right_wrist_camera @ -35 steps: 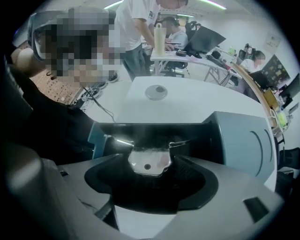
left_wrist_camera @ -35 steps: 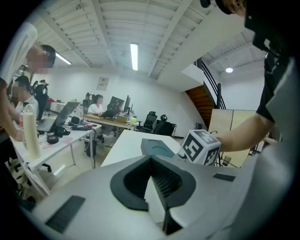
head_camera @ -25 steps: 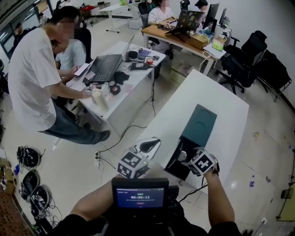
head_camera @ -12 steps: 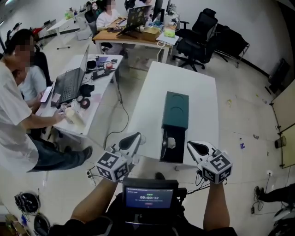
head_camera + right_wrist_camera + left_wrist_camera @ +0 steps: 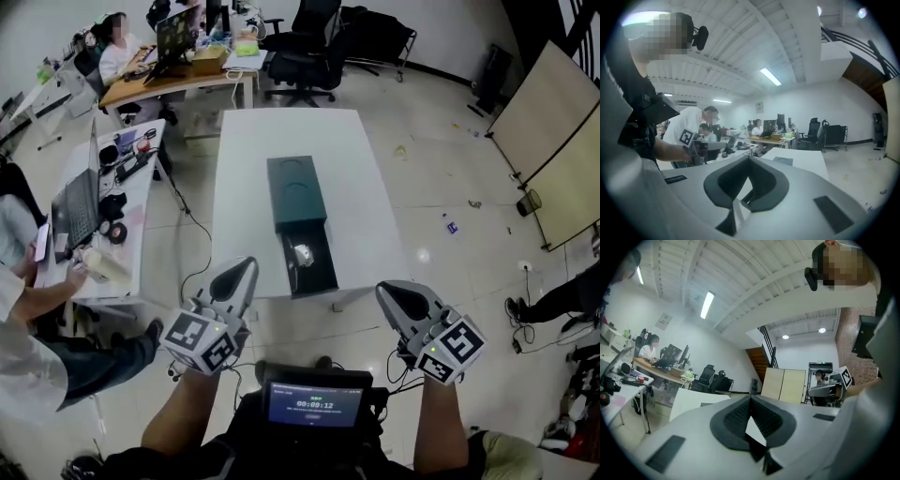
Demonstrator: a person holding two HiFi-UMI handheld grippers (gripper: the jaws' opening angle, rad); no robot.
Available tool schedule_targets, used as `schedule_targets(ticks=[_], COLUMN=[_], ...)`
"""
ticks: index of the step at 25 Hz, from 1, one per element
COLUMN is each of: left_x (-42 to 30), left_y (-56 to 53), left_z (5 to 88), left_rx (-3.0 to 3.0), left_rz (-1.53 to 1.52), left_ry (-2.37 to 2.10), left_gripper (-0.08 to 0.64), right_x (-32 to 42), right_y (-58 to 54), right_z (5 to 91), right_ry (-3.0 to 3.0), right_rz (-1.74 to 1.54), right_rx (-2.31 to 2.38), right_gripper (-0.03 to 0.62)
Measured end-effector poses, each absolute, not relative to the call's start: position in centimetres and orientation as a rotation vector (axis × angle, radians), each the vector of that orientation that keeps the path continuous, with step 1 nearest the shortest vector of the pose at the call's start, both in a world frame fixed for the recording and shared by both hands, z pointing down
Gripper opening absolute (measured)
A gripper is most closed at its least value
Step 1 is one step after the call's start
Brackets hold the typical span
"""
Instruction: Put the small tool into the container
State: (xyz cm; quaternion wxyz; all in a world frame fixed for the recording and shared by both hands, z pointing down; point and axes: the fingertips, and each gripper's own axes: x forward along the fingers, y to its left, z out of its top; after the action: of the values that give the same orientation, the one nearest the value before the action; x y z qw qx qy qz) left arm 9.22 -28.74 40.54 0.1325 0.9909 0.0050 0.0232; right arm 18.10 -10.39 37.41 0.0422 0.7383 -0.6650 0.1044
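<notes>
A dark green container lies lengthwise on the white table, with its black drawer pulled out toward me. A small pale tool lies inside the drawer. Both grippers hang in front of the table's near edge, apart from the container. My left gripper is shut and holds nothing; its pads meet at the tip in the left gripper view. My right gripper is also shut and empty, as the right gripper view shows. Both point roughly level across the room.
A desk with a laptop and clutter stands left of the table, with a person's arm at it. Another desk and office chairs are at the back. Boards lean at the right. A small screen sits at my chest.
The right gripper was at the open drawer with something pale at its jaws. It has since let go, shut and pulled back upward. The left gripper rose too. The tool now lies in the drawer.
</notes>
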Motion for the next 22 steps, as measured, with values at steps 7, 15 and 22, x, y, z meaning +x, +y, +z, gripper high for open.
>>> schedule_targets(ticks=[7, 15, 22], left_x=[7.3, 6.5, 3.5], left_y=[-21.8, -7.0, 3.8], left_z=[38.1, 39.1, 37.0], left_rx=[2.915, 2.922, 2.936], left_rz=[0.052, 0.117, 0.151], left_ry=[-0.020, -0.215, -0.358], left_gripper=[0.035, 0.035, 0.035], right_x=[19.4, 21.4, 19.6], right_y=[-1.9, 11.9, 19.0], right_z=[35.9, 37.1, 35.4], right_ry=[-2.003, -2.144, -2.340], right_rz=[0.271, 0.290, 0.267], right_rx=[2.400, 2.273, 2.186], right_gripper=[0.012, 0.012, 0.011])
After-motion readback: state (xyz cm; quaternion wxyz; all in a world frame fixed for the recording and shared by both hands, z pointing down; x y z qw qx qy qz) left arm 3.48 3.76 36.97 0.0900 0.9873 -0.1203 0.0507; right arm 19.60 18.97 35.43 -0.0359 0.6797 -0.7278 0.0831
